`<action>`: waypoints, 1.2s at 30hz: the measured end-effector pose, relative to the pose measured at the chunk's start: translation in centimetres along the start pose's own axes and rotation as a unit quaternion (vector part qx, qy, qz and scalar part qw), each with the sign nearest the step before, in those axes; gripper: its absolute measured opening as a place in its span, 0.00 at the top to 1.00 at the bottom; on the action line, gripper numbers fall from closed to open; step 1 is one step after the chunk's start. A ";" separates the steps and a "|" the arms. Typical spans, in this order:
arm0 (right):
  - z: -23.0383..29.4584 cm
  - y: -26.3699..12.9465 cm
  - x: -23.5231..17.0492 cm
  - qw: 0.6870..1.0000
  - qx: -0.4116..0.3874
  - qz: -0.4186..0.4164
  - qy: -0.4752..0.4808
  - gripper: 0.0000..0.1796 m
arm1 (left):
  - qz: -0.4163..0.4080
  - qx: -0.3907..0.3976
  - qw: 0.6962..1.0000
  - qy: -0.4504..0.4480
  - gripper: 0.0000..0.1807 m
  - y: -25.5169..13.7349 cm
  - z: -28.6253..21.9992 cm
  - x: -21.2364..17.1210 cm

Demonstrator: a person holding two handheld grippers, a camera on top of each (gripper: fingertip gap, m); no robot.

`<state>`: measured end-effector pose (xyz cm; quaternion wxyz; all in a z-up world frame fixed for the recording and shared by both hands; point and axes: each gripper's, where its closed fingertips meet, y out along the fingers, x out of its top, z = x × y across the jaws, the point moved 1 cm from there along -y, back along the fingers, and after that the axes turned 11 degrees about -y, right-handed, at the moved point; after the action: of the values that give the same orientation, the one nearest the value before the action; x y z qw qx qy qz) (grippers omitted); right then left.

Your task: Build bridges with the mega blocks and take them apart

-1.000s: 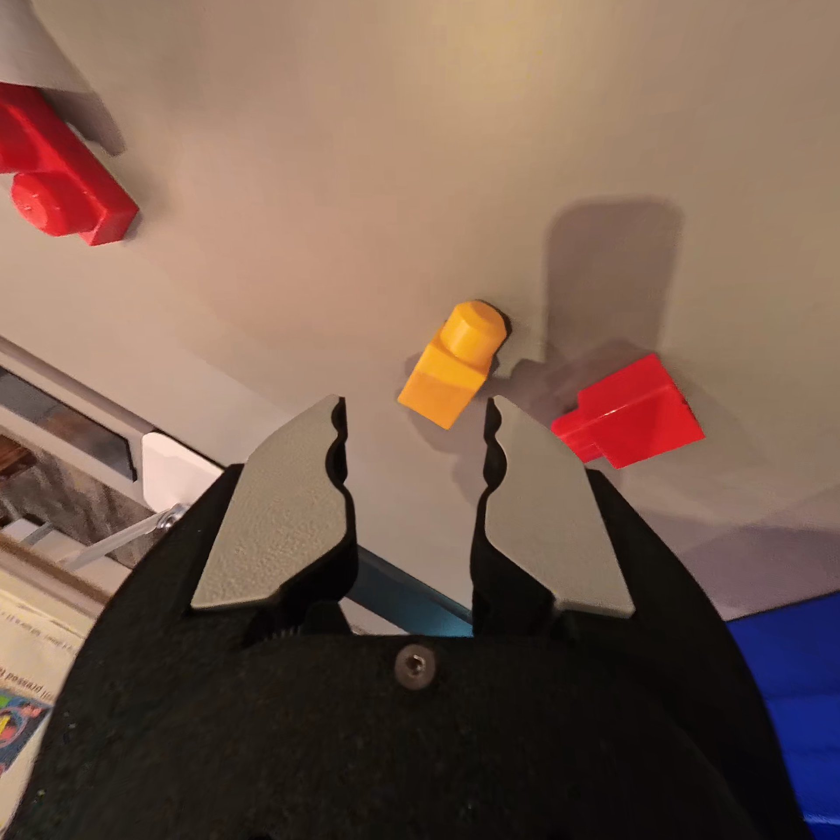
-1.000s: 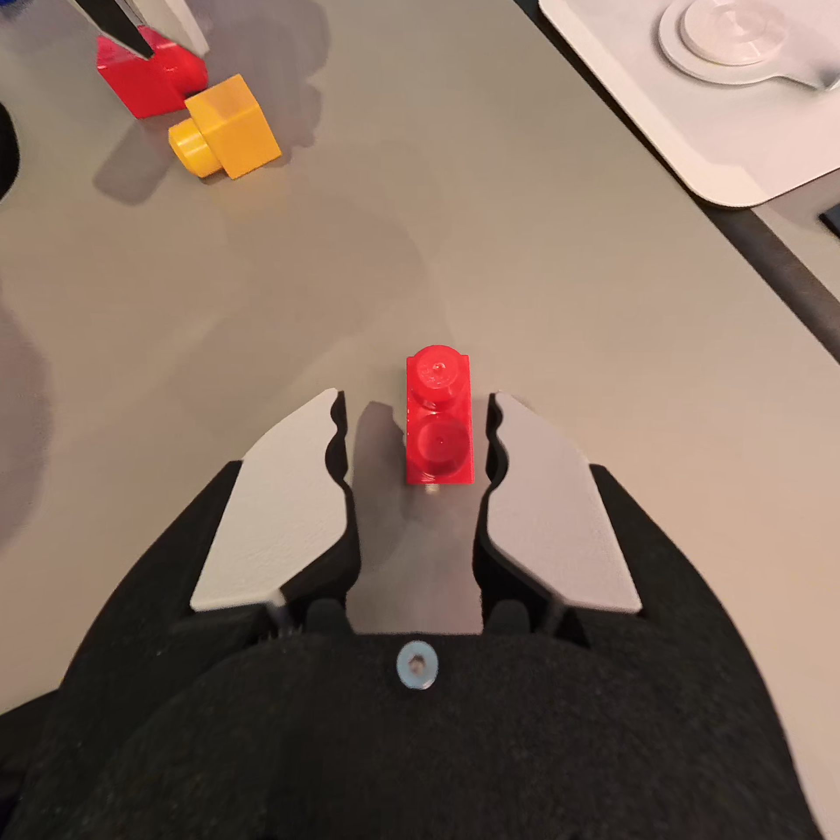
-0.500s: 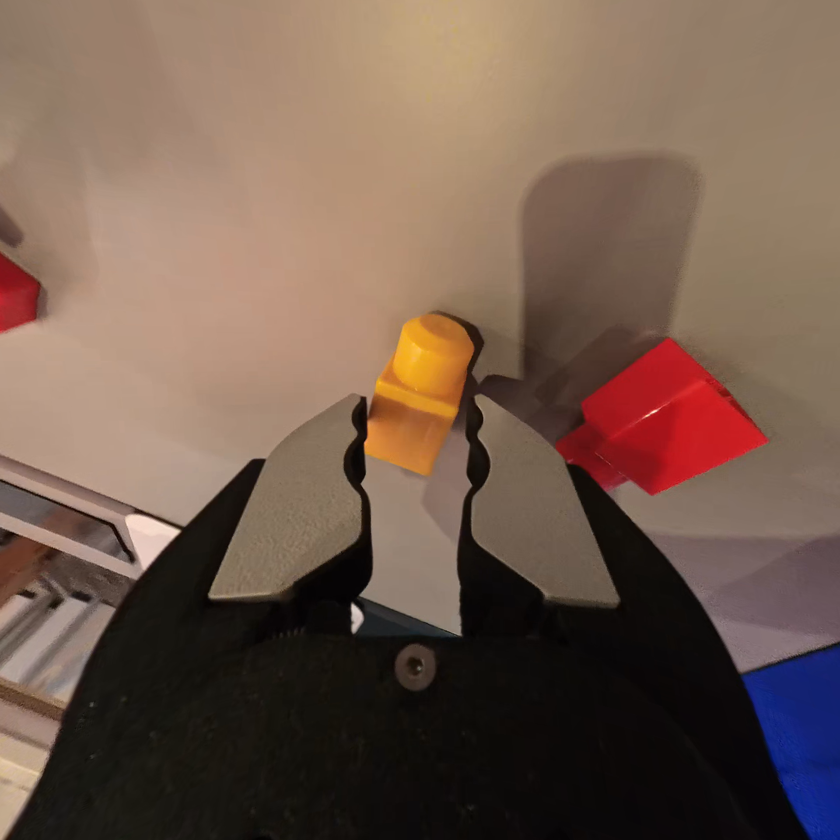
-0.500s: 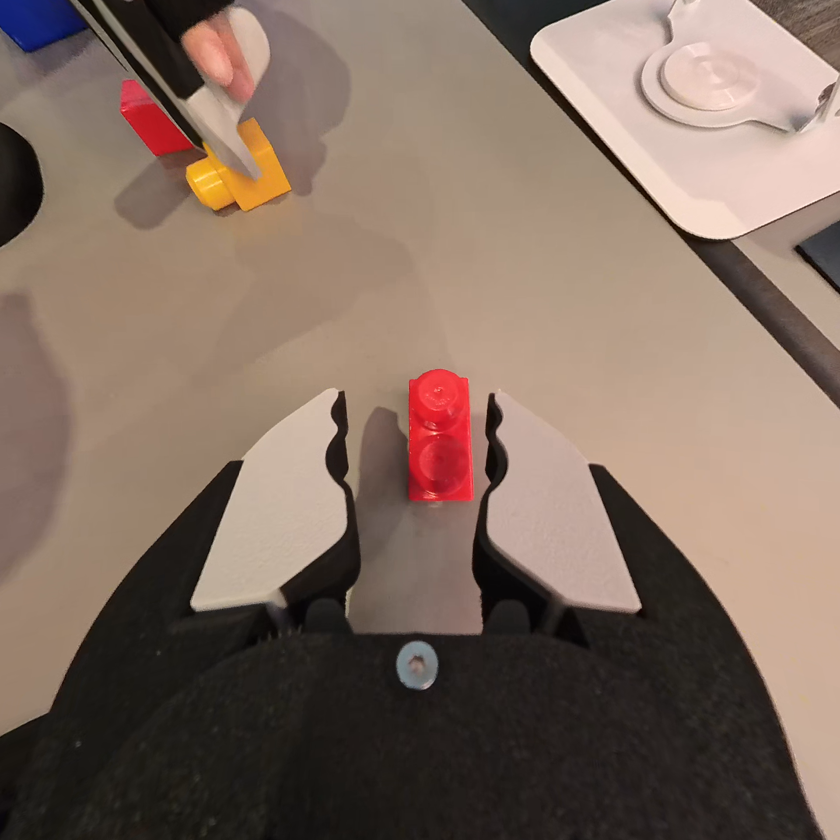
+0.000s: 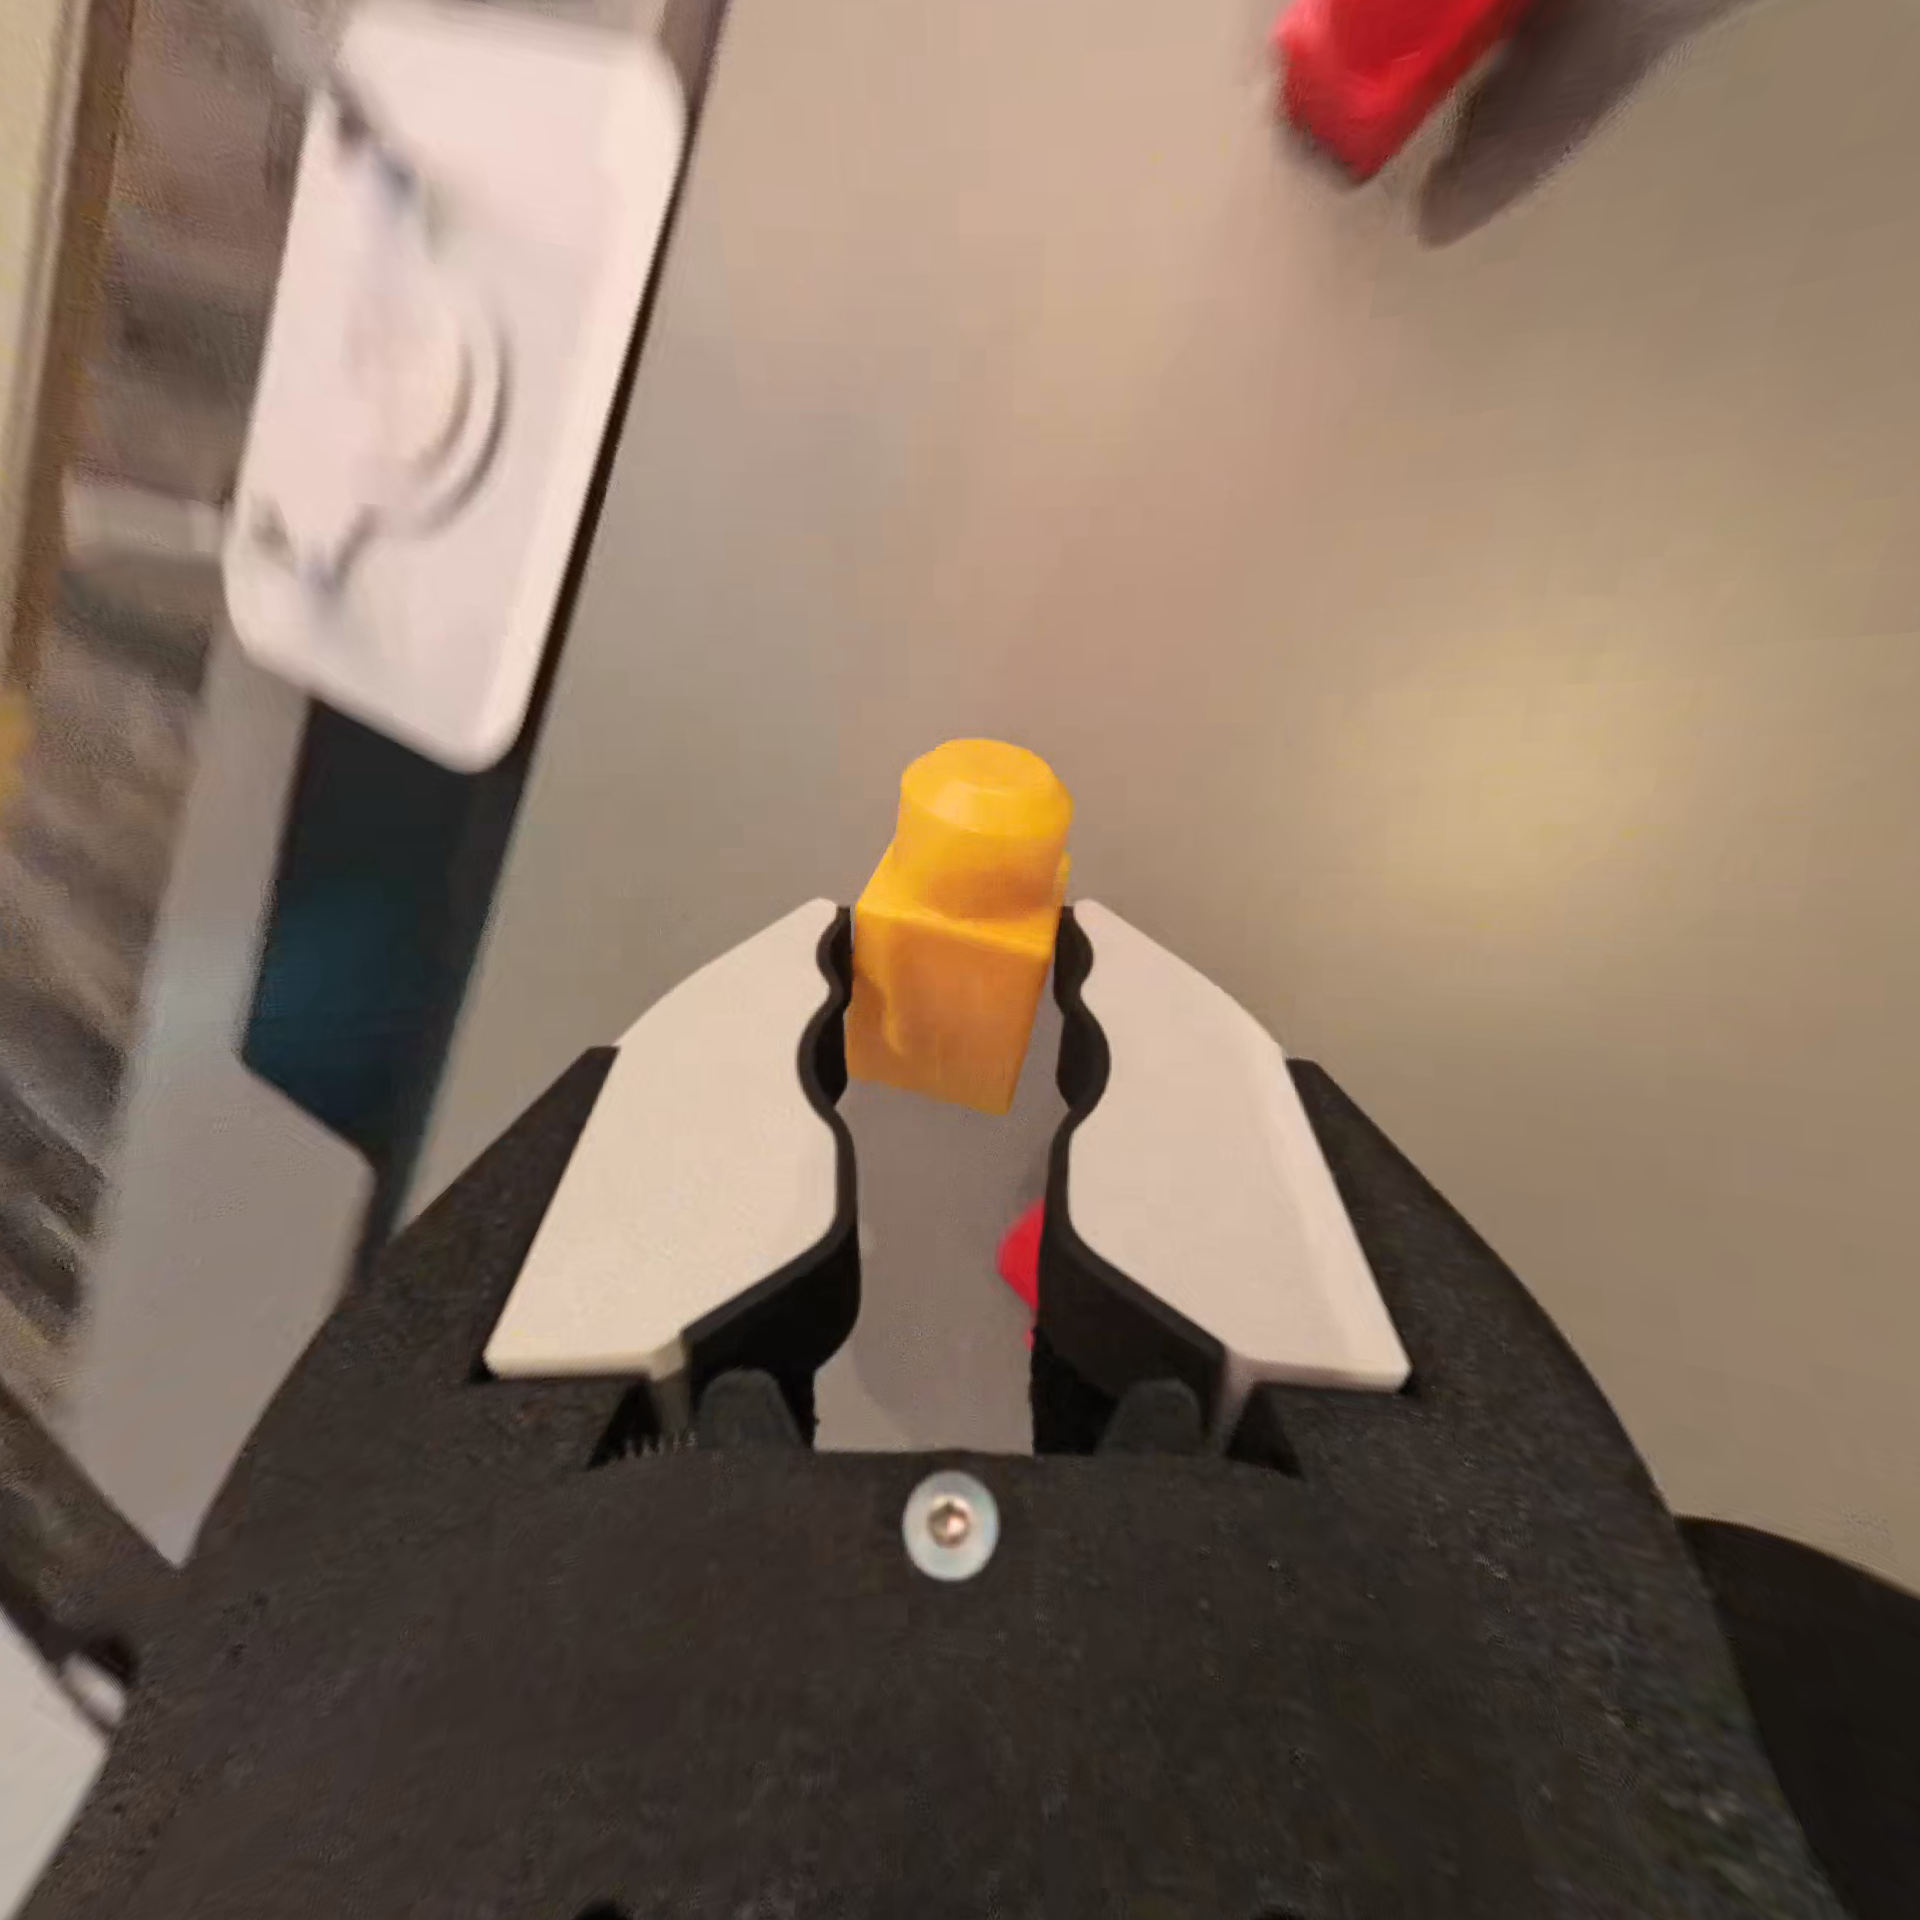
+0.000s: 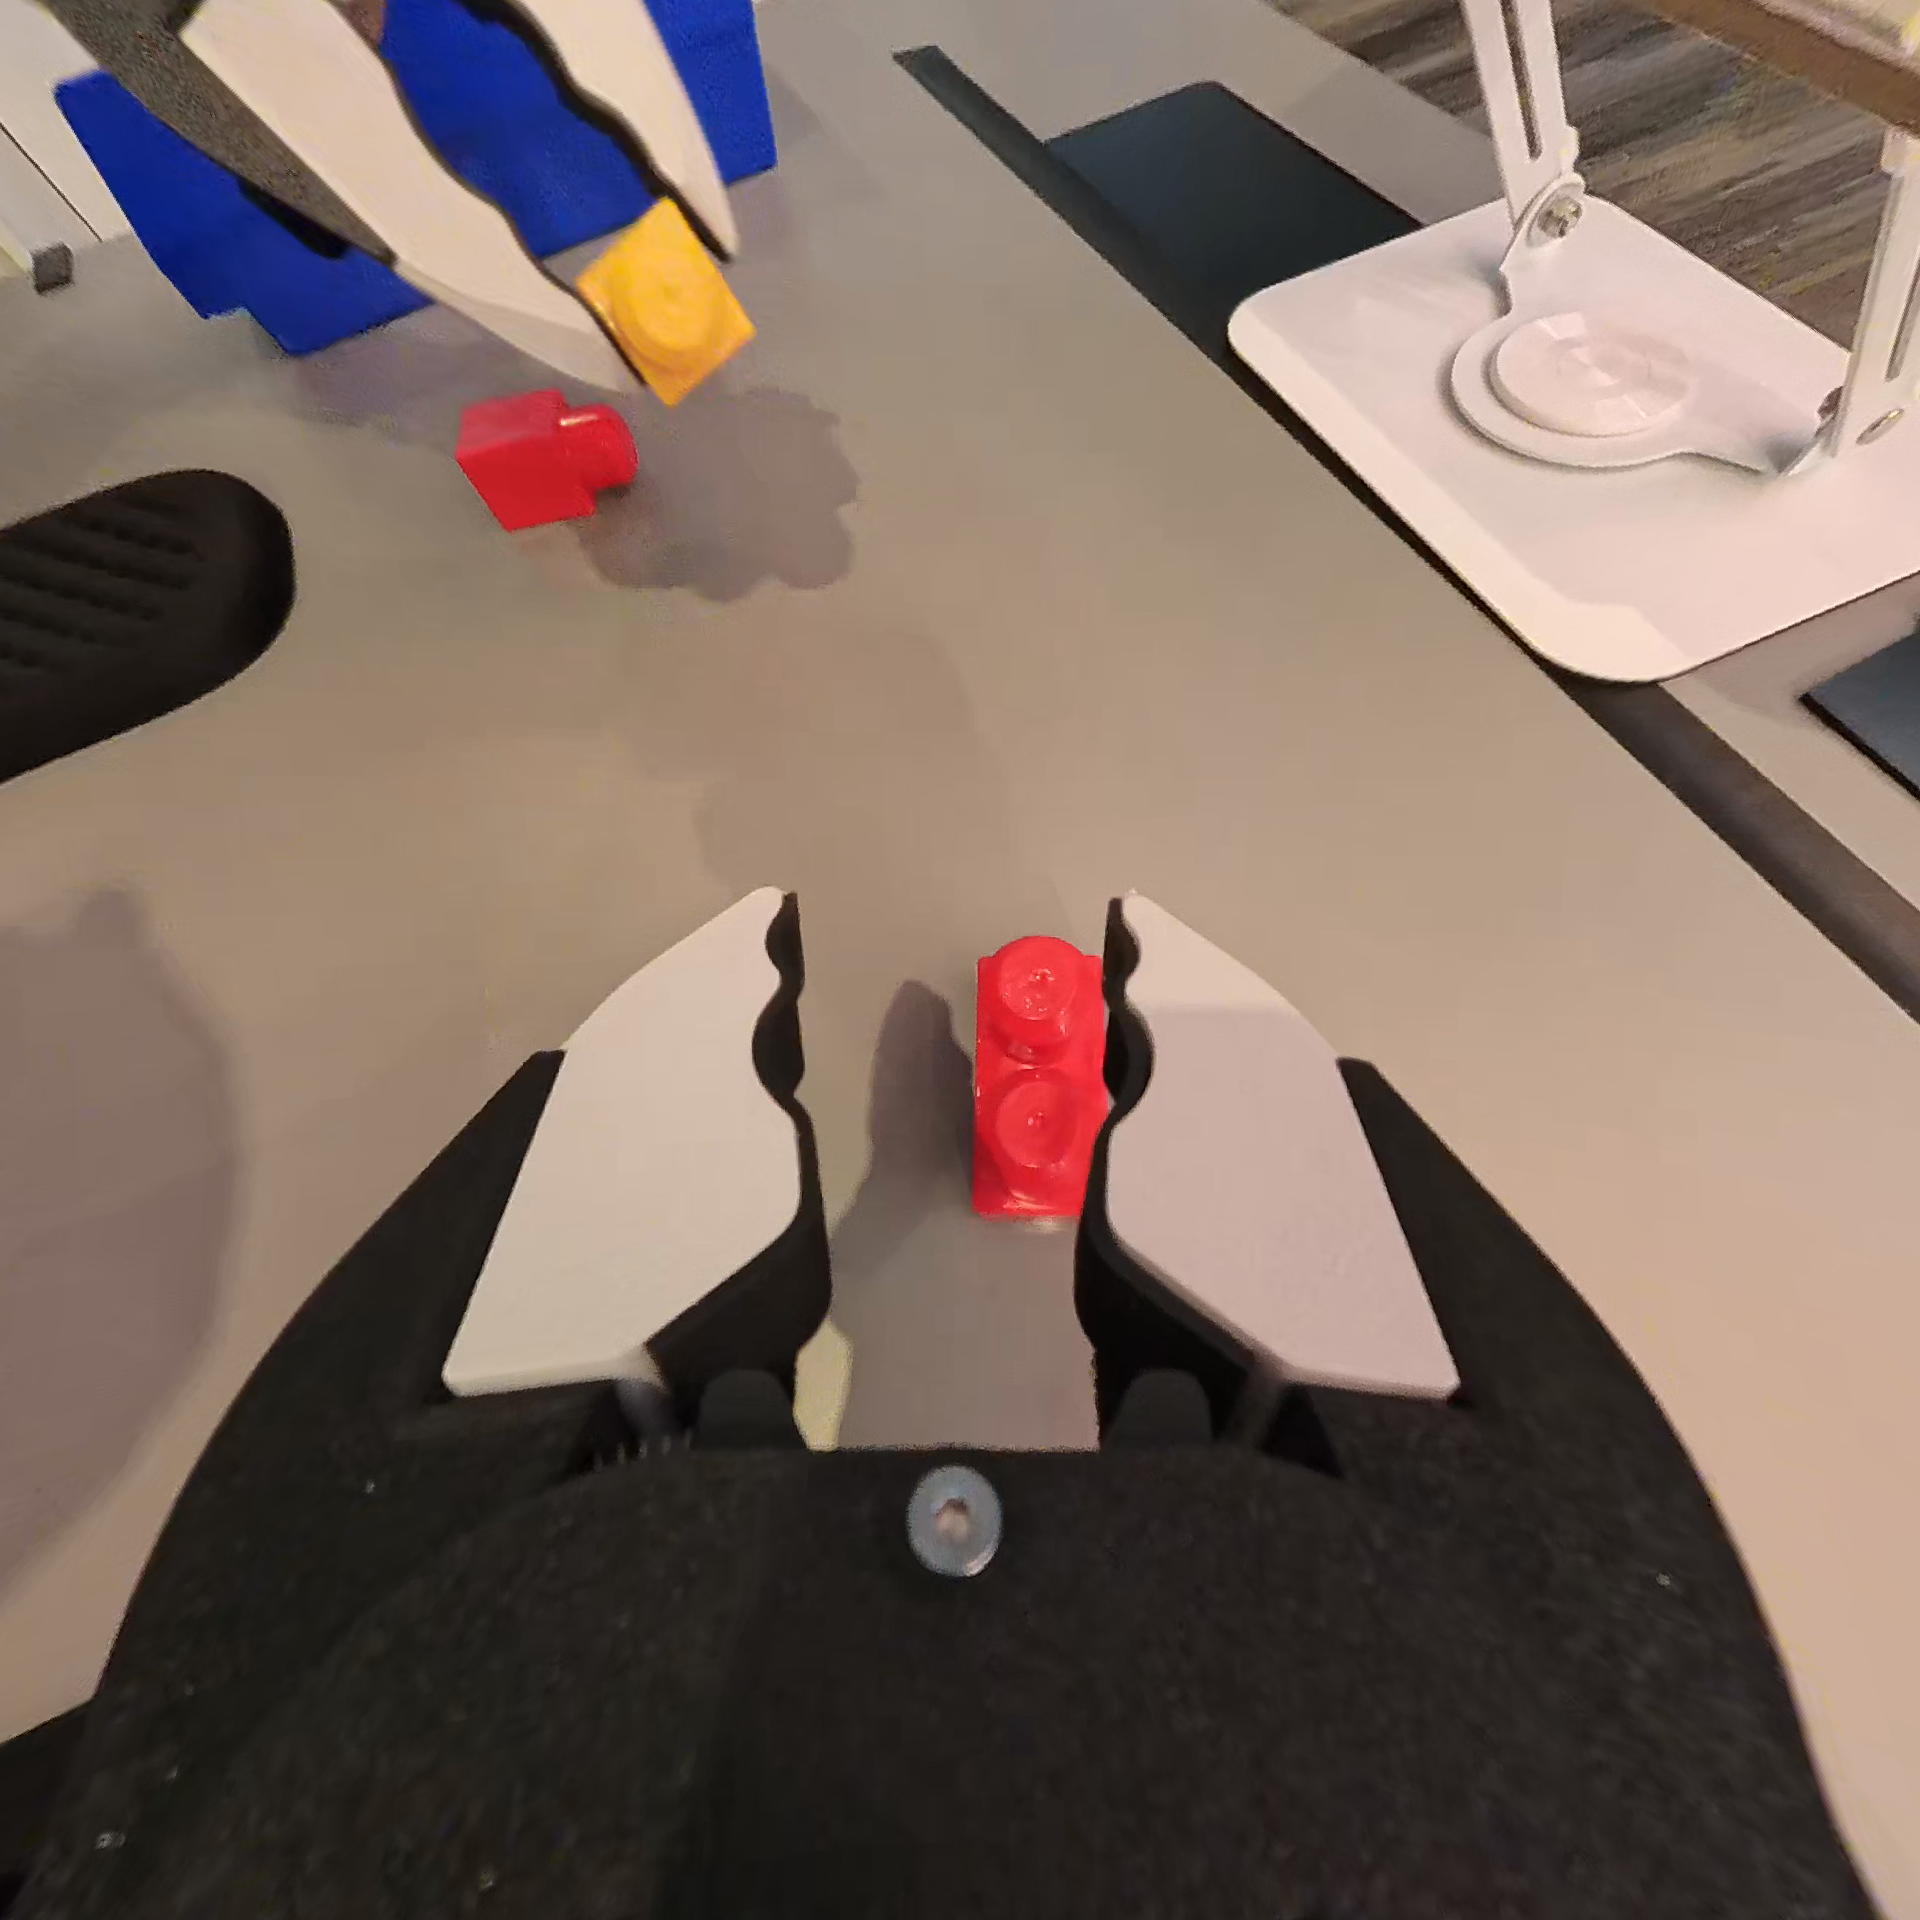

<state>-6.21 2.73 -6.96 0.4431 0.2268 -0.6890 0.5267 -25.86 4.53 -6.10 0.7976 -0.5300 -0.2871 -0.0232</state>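
A: Where's the small yellow single-stud plastic block (image 5: 951,977)?

B: Clamped between the left gripper (image 5: 951,971) fingertips, lifted off the grey tabletop (image 6: 1039,582), its stud pointing forward along the fingers.

A: And the red two-stud plastic block (image 6: 1034,1081)?

B: Upright on the table, studs up, long axis running away from the camera. The right gripper (image 6: 951,997) is spread wide around it, right finger touching or nearly so.

A: Beyond those?

B: A small red single-stud block (image 6: 540,457) lies on its side, stud pointing right; behind it a big blue block (image 6: 260,239).
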 end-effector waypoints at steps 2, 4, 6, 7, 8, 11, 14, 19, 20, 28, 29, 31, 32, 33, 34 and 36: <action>0.2 0.2 0.2 1.000 0.006 -0.004 0.001 0.70 | 0.004 0.037 0.992 -0.118 0.79 -1.7 1.1 -2.6; 0.3 0.5 0.3 1.000 0.009 0.000 -0.001 0.70 | 0.017 0.075 0.972 -0.223 0.79 -3.2 2.5 -5.9; 0.6 0.8 0.5 1.000 0.016 0.003 -0.008 0.70 | 0.050 0.075 0.940 -0.329 0.79 -3.7 3.0 -9.4; 0.9 1.0 0.8 1.000 0.020 0.001 -0.011 0.70 | 0.063 0.065 0.921 -0.378 0.79 -3.8 2.9 -10.9; 1.1 1.1 1.1 1.000 0.024 0.000 -0.014 0.70 | 0.074 0.052 0.903 -0.421 0.79 -3.7 2.7 -12.1; 1.7 1.3 1.9 0.999 0.033 -0.004 -0.026 0.70 | 0.092 0.030 0.864 -0.494 0.79 -3.6 2.6 -14.1; 2.2 1.3 2.3 0.999 0.038 -0.003 -0.037 0.70 | 0.104 0.039 0.853 -0.511 0.79 -3.5 2.9 -14.9; 2.2 0.4 2.4 0.999 0.037 -0.011 -0.038 0.70 | 0.135 0.022 0.844 -0.519 0.79 -2.7 1.9 -15.2; 2.1 0.3 2.4 0.999 0.038 -0.016 -0.032 0.70 | 0.140 0.026 0.843 -0.518 0.79 -2.6 1.8 -15.3; 1.8 0.1 1.7 0.999 0.033 -0.005 -0.028 0.70 | 0.162 0.023 0.838 -0.521 0.79 -1.9 1.1 -15.6; 1.8 0.1 1.6 0.999 0.033 -0.004 -0.029 0.70 | 0.164 0.027 0.840 -0.517 0.79 -1.9 1.2 -15.7; 1.7 0.1 1.5 0.999 0.030 0.002 -0.031 0.70 | 0.165 0.025 0.840 -0.517 0.79 -1.9 1.2 -15.6; 1.7 0.1 1.4 0.999 0.029 0.003 -0.032 0.70 | 0.165 0.020 0.838 -0.519 0.79 -1.9 1.1 -15.6; 1.6 0.0 1.4 0.999 0.028 0.003 -0.032 0.70 | 0.165 0.019 0.837 -0.522 0.79 -1.8 1.1 -15.6; 1.5 -0.1 1.4 0.999 0.027 0.002 -0.031 0.70 | 0.163 0.017 0.836 -0.523 0.80 -1.7 1.1 -15.6; 1.4 -0.2 1.3 0.999 0.025 -0.001 -0.028 0.70 | 0.165 0.008 0.831 -0.531 0.80 -1.6 1.0 -15.6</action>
<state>-7.20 1.57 -5.81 0.4187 0.2532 -0.6873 0.5368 -39.85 0.48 -12.05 0.5190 -0.4937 -0.5744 0.3962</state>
